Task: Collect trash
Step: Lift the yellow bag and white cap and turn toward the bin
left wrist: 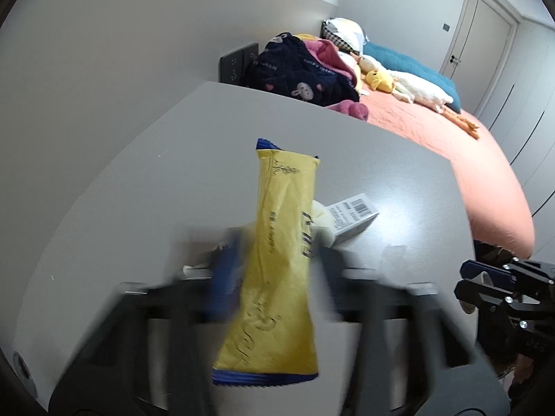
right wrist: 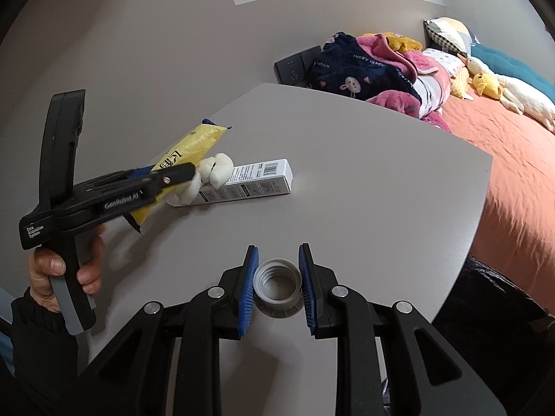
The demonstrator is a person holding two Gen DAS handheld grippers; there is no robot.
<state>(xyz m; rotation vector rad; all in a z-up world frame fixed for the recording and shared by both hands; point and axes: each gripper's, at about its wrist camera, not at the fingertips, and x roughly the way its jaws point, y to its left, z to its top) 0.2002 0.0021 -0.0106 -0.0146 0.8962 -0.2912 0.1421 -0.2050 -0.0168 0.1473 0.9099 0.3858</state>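
My left gripper [left wrist: 277,263] is shut on a yellow snack wrapper [left wrist: 277,260] with blue ends and holds it above the grey table [left wrist: 138,190]; its fingers are motion-blurred. In the right wrist view the left gripper [right wrist: 180,173] and the wrapper [right wrist: 194,145] appear at the left. My right gripper [right wrist: 277,277] is shut on a grey bottle cap [right wrist: 276,286], open side facing me, between the blue pads. It also shows in the left wrist view [left wrist: 485,284] at the right edge. A crumpled white tissue [right wrist: 215,170] and a white carton box [right wrist: 249,182] lie on the table.
A bed with an orange cover [right wrist: 513,159] stands right of the table, with piled clothes [right wrist: 367,69], pillows and plush ducks [right wrist: 489,85]. Grey wall behind with dark sockets [right wrist: 295,64]. Closet doors [left wrist: 478,31] stand at the far right.
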